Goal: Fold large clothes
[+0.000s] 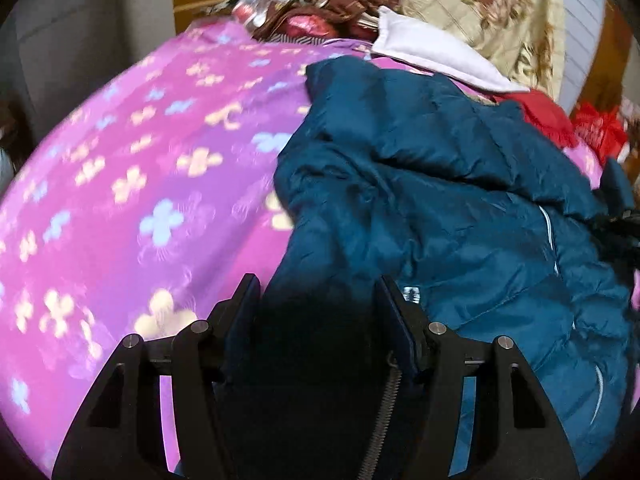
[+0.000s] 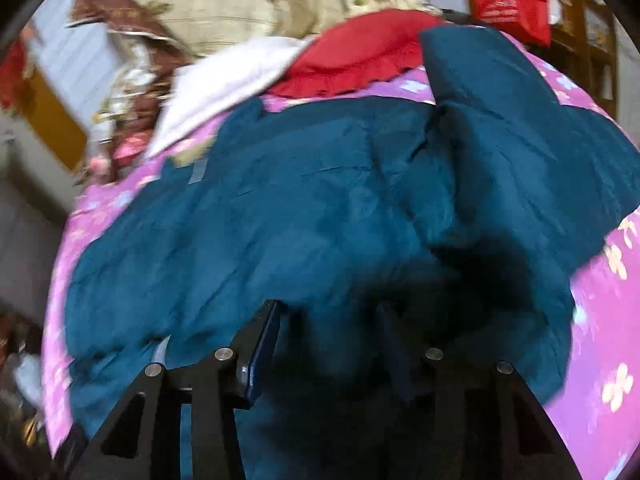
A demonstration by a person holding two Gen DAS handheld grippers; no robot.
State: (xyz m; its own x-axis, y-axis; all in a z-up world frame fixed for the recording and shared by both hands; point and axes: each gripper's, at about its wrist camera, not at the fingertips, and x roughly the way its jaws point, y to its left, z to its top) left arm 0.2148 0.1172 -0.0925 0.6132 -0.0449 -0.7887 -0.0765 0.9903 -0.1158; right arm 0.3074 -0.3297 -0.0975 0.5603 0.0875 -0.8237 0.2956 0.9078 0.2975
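A dark teal padded jacket (image 1: 440, 200) lies crumpled on a pink flowered bedspread (image 1: 140, 180). My left gripper (image 1: 316, 284) has its jaws apart with jacket fabric bunched between them; whether it grips is unclear. The jacket also fills the right wrist view (image 2: 320, 200), with a sleeve or flap (image 2: 500, 120) spread to the right. My right gripper (image 2: 328, 308) has jacket fabric bunched between its fingers (image 2: 268, 320); the right finger is blurred and dark.
A white pillow (image 1: 432, 56) and a red cloth (image 2: 360, 60) lie beyond the jacket. A cream flowered quilt (image 1: 500, 8) is piled behind. A red bag (image 2: 512, 0) hangs by wooden shelves at the right. The bedspread (image 2: 600, 320) shows on both sides.
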